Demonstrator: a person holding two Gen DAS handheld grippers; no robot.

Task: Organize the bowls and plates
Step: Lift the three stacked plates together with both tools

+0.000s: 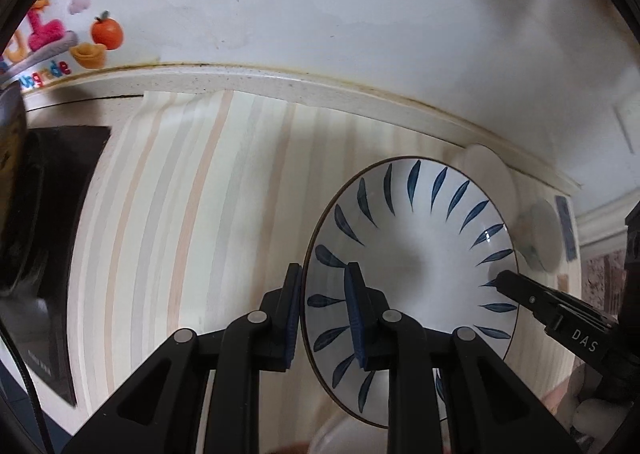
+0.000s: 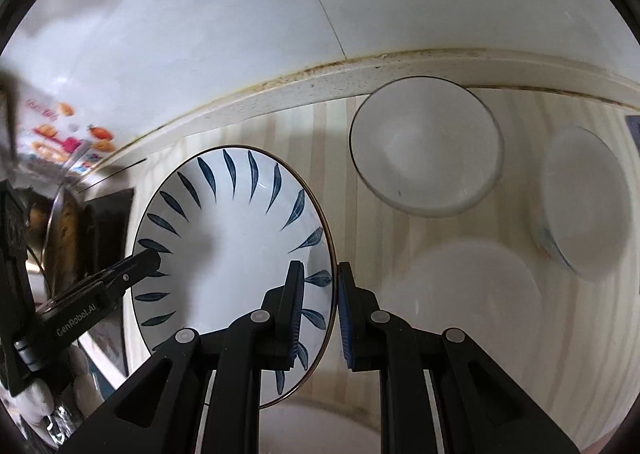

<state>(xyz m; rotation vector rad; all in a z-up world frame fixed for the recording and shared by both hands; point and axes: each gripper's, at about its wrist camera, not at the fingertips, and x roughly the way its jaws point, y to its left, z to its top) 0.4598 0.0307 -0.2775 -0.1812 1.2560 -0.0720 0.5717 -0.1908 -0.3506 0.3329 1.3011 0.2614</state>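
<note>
A white plate with blue leaf marks (image 1: 416, 254) is held above the striped counter, and it also shows in the right wrist view (image 2: 240, 238). My left gripper (image 1: 323, 290) is shut on its left rim, one finger inside and one outside. My right gripper (image 2: 320, 286) is shut on its right rim in the same way. Each gripper shows in the other's view, the right one at the plate's far edge (image 1: 520, 290) and the left one likewise (image 2: 136, 266).
A white bowl (image 2: 426, 145) stands by the back wall. A clear bowl (image 2: 584, 205) stands at the right. A plain white plate (image 2: 472, 302) lies near my right gripper. Another white dish (image 2: 320, 430) sits under the held plate. A dark stove top (image 1: 52, 213) is at the left.
</note>
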